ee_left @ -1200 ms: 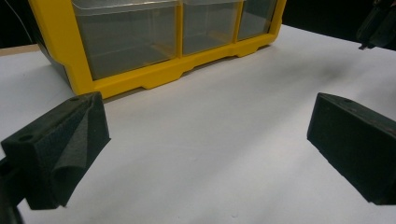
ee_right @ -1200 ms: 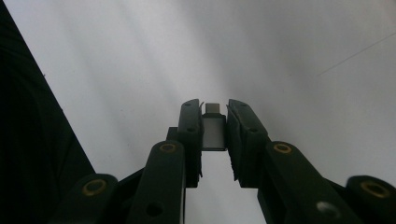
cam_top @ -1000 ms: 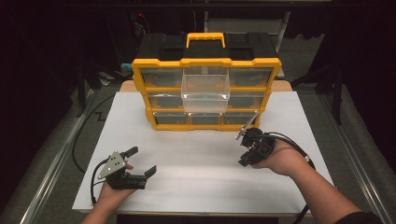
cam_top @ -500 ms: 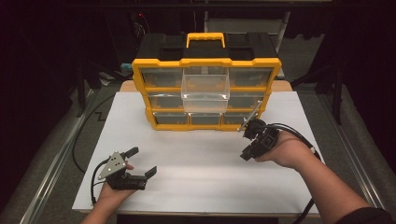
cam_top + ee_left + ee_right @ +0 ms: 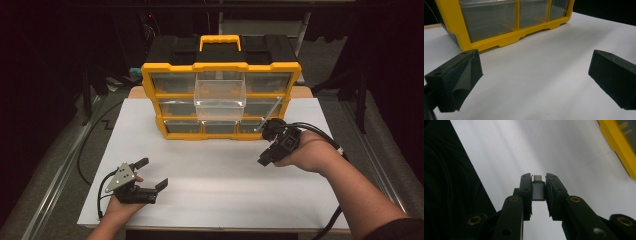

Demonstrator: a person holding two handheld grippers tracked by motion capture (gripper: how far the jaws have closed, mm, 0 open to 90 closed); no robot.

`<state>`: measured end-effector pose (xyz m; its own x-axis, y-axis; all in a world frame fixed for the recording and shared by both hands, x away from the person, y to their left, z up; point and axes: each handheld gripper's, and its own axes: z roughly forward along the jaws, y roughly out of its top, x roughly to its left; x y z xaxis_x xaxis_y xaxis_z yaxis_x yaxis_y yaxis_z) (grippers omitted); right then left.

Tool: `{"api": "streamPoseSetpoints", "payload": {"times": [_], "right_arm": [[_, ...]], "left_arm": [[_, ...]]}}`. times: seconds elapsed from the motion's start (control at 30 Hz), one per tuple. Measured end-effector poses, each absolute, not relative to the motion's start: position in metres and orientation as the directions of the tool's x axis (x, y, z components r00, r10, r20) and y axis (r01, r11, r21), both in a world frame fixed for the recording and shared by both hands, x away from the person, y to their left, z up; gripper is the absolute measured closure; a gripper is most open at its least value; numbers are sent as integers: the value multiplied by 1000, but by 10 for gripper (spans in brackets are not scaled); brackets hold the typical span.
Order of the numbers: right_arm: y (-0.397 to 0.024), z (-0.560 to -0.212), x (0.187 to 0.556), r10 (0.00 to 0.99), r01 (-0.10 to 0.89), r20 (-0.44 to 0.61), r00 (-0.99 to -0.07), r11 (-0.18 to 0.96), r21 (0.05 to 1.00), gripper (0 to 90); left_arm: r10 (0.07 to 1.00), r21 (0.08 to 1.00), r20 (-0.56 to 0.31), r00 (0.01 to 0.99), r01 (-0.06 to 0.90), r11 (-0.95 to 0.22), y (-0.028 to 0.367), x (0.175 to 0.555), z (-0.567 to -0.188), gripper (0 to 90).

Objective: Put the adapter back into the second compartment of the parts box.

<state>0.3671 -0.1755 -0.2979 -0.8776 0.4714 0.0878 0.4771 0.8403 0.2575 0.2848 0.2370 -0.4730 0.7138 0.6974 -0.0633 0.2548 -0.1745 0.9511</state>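
White bench (image 5: 210, 165) under dim light, a yellow drawer organizer (image 5: 220, 95) at its far edge with one clear drawer (image 5: 220, 97) pulled out. The right tool (image 5: 539, 188), clamped on a small grey USB adapter (image 5: 538, 191), has lifted off the bench toward the organizer, likely heading for that drawer. The left tool (image 5: 150, 172) rests near the front edge, jaws wide and empty.

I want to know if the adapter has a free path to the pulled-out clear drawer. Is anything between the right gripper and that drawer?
Nothing visible blocks it. The right gripper holds the small grey adapter in its jaws, right of and below the open clear drawer, whose top is uncovered. The left gripper is far off, near the table's front edge.
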Motion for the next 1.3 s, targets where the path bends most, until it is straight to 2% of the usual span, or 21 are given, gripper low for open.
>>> {"api": "streamPoseSetpoints", "payload": {"times": [1.3], "right_arm": [[-169,-226,368,464,457,39,-885,848,269,768]], "left_arm": [[691,952,-64,720,252,-174,237,284,-473,3]]}}
